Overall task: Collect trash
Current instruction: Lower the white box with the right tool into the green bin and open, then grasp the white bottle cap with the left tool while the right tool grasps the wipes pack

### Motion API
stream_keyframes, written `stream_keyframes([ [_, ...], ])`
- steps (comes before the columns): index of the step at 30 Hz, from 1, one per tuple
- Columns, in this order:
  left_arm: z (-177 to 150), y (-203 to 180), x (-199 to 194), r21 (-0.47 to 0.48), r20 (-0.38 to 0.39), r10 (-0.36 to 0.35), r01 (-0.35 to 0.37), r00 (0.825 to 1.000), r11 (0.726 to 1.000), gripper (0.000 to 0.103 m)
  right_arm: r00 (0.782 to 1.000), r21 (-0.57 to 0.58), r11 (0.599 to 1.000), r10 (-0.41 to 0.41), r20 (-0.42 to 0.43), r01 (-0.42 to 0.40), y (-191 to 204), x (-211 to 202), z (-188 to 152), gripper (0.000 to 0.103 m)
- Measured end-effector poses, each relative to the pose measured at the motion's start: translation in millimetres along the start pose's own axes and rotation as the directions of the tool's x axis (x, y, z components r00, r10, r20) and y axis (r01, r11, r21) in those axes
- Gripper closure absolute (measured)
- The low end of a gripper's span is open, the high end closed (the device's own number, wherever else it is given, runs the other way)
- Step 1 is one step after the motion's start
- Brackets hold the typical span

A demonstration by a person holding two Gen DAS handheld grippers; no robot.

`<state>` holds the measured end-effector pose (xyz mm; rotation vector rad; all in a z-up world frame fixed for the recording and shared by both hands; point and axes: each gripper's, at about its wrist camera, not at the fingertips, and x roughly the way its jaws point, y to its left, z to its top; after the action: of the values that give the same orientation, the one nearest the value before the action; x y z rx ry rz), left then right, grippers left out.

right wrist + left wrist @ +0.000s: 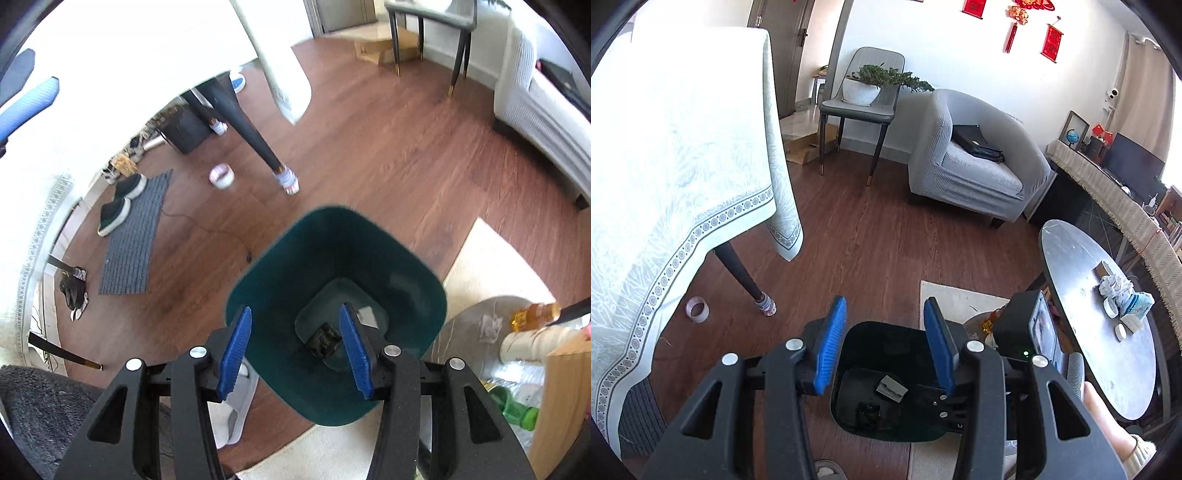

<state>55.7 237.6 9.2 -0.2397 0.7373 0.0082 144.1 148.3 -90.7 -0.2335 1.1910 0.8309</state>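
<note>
A dark green bin (879,343) stands on the wood floor, with both grippers above it. My left gripper (885,301) is open over its mouth with nothing between the blue pads. A grey scrap (891,388) and a dark crumpled lump (870,411) lie at the bottom. In the right wrist view my right gripper (295,307) points steeply down into the bin (332,243), open and empty. Below it lie the dark lump (324,338) and a pale scrap (367,315). The left gripper's blue fingers (31,98) show at the top left.
A tape roll (697,309) lies on the floor by the leg of the cloth-covered table (683,166). Crumpled tissue (1115,286) sits on the oval table (1082,266). A low round table (465,343) at the right holds an amber bottle (535,314) and a green bottle (517,410). Behind stands an armchair (967,173).
</note>
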Motion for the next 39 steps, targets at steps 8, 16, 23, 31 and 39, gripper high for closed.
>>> stream_keyframes([
  [8, 7.9, -32.1, -29.1, 0.023, 0.111, -0.018, 0.016, 0.994, 1.000, 0.055, 0.988, -0.026, 1.000, 0.018, 0.156, -0.014, -0.5, -69.3, -0.4, 0.057],
  [16, 8.4, -71.0, -32.8, 0.045, 0.138, -0.076, 0.070, 0.988, 0.997, 0.050, 0.956, 0.004, 0.999, -0.033, 0.291, 0.033, -23.2, -144.2, -16.7, 0.061],
  [23, 0.5, -122.0, -17.2, 0.101, 0.106, -0.141, 0.130, 0.984, 0.986, 0.044, 0.922, 0.053, 0.994, -0.106, 0.373, 0.093, -62.7, -197.9, -42.5, 0.061],
  [31, -15.3, -178.9, 0.0, 0.165, 0.062, -0.211, 0.198, 0.976, 0.966, 0.041, 0.887, 0.108, 0.983, -0.183, 0.424, 0.151, -111.3, -244.9, -82.9, 0.061],
  [39, -37.5, -237.1, 18.8, 0.280, 0.003, -0.239, 0.229, 0.971, 0.932, 0.040, 0.829, 0.149, 0.965, -0.261, 0.494, 0.214, -148.6, -293.8, -128.3, 0.060],
])
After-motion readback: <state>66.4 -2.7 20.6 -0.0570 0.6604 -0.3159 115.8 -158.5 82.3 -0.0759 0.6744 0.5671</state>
